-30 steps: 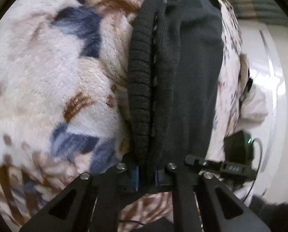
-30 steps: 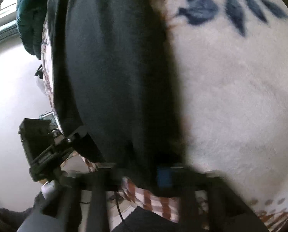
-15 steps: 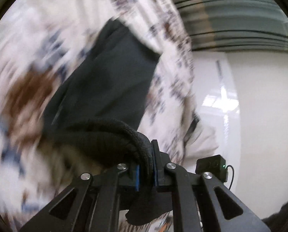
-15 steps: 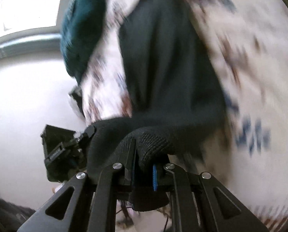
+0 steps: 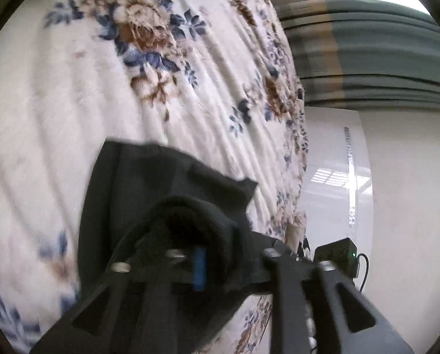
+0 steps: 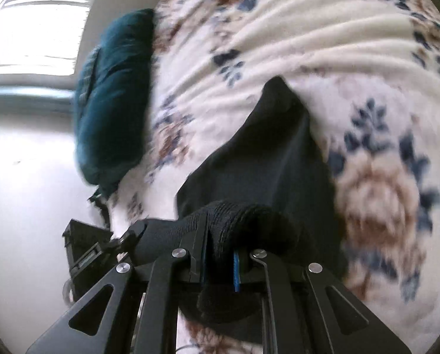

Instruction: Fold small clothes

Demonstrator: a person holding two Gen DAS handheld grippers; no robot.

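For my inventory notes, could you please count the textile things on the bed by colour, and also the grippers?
Black knitted garment: 1
Teal cushion: 1
Cream floral fleece blanket: 1
Grippers, left gripper and right gripper, jaws shut on the garment: 2
Total: 5

The garment [image 6: 267, 159] lies on the blanket [image 6: 323, 47]; the cushion [image 6: 113, 97] sits left of it.

You'll find no readable text, label, brand, number or sign in either wrist view.
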